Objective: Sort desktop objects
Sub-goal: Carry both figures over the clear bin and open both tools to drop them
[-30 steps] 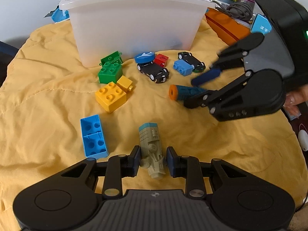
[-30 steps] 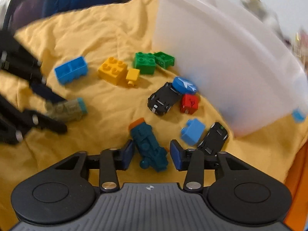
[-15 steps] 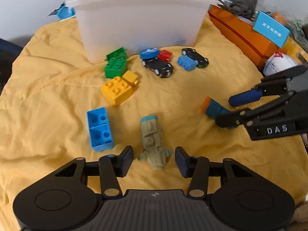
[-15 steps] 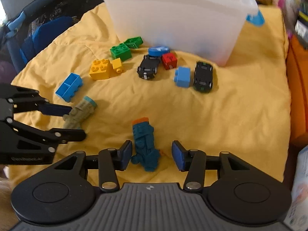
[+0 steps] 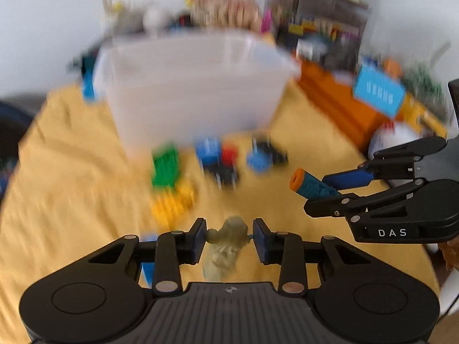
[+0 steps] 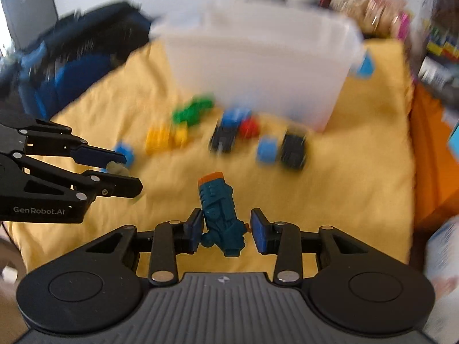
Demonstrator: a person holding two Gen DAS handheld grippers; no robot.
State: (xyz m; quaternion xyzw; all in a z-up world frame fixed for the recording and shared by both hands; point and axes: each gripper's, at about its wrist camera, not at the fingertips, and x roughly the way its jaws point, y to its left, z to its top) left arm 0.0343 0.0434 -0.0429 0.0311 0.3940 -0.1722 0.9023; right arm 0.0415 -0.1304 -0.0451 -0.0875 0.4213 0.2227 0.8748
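My left gripper (image 5: 229,236) is shut on an olive-grey toy figure (image 5: 226,246) and holds it above the yellow cloth (image 5: 71,189). My right gripper (image 6: 225,230) is shut on a teal toy figure with an orange end (image 6: 219,212), also lifted; both show in the left wrist view, the right gripper (image 5: 341,189) and the teal toy (image 5: 311,186) at right. The left gripper (image 6: 123,172) shows at left in the right wrist view. A clear plastic bin (image 5: 195,91) stands at the back. Blurred bricks and toy cars (image 5: 223,163) lie before it.
Green (image 6: 192,111) and yellow (image 6: 165,139) bricks, blue bricks (image 6: 266,150) and black cars (image 6: 292,149) lie near the bin (image 6: 264,66). An orange box (image 5: 335,106) with a blue card (image 5: 378,93) is at right. A dark blue bag (image 6: 80,60) sits at far left.
Both grippers have closed on their toys and lifted them off the cloth. The views have tilted up and blurred with the motion.
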